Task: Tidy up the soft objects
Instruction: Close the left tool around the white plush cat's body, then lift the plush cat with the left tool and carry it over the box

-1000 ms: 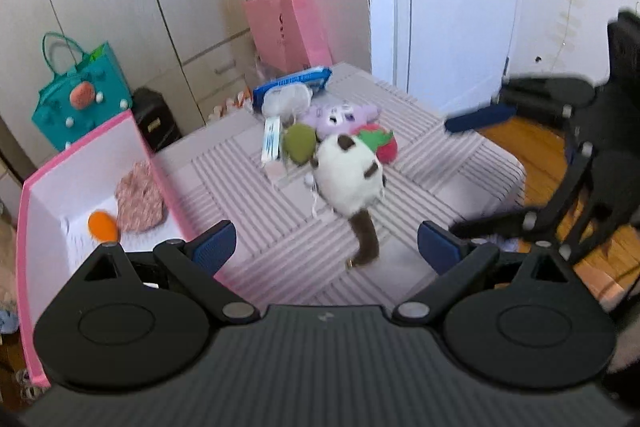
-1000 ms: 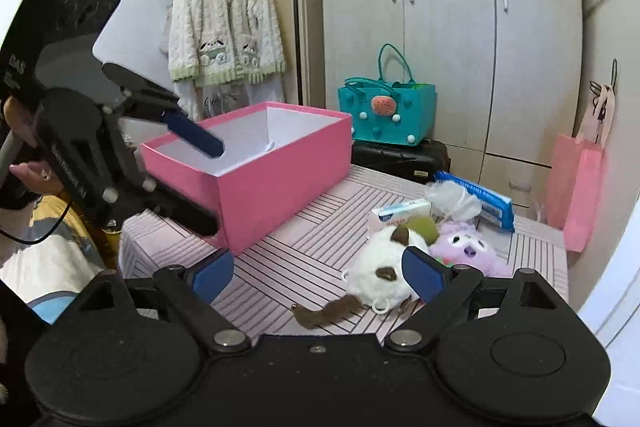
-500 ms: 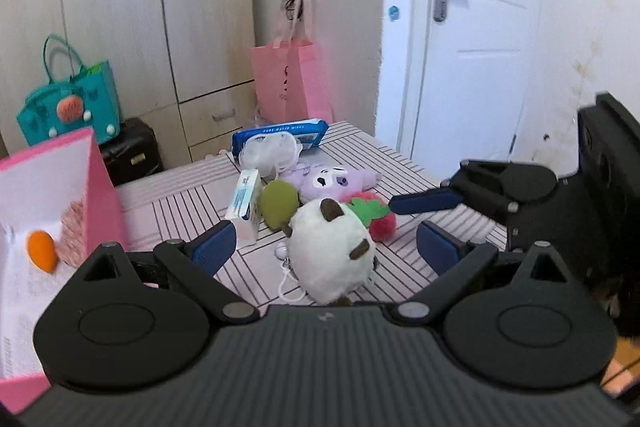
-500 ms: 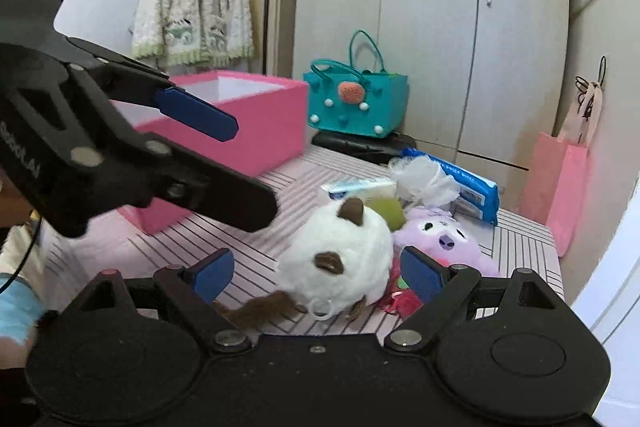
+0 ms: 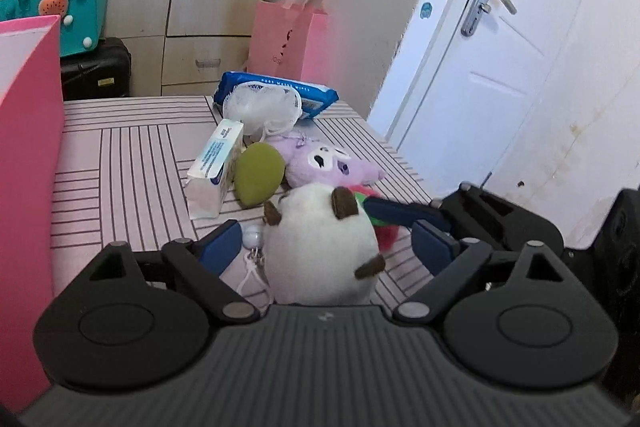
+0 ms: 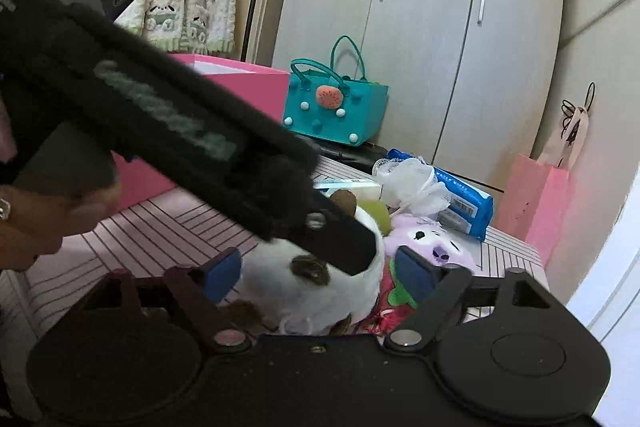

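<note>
A pink box [image 5: 28, 155] is standing at the left of the striped table [image 5: 132, 163]. The left gripper [image 5: 326, 249] is closing around the white plush [image 5: 320, 251] – pads apparently not yet touching. The right gripper [image 6: 316, 273] is closing on the same toy, its pads also apart.

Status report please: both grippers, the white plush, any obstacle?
Left gripper and right gripper both closing around white plush, pads not pressing yet. Red plush crowds it.
</note>
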`<state>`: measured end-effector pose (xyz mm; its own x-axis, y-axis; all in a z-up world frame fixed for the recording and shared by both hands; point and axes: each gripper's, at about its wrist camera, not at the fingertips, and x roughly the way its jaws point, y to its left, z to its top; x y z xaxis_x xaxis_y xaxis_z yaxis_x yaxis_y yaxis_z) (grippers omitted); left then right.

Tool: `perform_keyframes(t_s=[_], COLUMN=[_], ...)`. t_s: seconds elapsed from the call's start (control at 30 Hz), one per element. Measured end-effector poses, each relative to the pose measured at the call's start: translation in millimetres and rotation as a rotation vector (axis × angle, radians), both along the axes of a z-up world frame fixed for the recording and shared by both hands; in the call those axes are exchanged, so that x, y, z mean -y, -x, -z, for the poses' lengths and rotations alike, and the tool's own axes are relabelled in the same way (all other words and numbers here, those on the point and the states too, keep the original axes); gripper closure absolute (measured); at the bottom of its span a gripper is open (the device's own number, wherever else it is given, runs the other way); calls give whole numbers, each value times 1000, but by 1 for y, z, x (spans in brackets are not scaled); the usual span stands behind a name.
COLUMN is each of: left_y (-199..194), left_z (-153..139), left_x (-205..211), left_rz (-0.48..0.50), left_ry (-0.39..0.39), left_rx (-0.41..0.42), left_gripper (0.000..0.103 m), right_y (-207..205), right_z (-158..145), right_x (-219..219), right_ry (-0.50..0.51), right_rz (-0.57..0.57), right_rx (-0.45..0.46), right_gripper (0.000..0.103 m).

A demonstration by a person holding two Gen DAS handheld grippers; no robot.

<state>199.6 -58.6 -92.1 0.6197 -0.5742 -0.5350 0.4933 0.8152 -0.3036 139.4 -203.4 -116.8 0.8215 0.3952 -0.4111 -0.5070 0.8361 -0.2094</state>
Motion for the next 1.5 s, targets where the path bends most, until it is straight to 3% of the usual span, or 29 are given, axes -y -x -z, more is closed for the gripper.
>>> perform_keyframes(t_s=[0.13, 0.23, 0.3, 0.53, 0.9, 1.33, 1.5], left_y=[-2, -8, -11, 1, 8, 31, 44], left_z=[2, 8, 10, 13, 7, -4, -9], left_x=[9, 9, 10, 9, -1, -15, -22], left_rz=[-26, 0, 14, 5, -12, -72, -48], left_ry=[-43, -39, -57, -60, -44, -69, -59], left_rx=[27, -49, -87, -41, -55, -146, -168], left_gripper=[28, 42, 43, 46, 48, 48, 48], right_y=[0, 3, 4, 5, 8, 25, 29], right_z=[1, 2, 4, 5, 9, -2, -14], right_x=[-4, -6, -8, -11, -25, -30, -23], right_ry=[20, 31, 50, 79, 167, 216, 145], right_rz=[8, 10, 7, 4, -6, -105, -104], right_rx=[-10, -2, 4, 18, 53, 21, -56], right_gripper=[27, 27, 27, 26, 26, 27, 27])
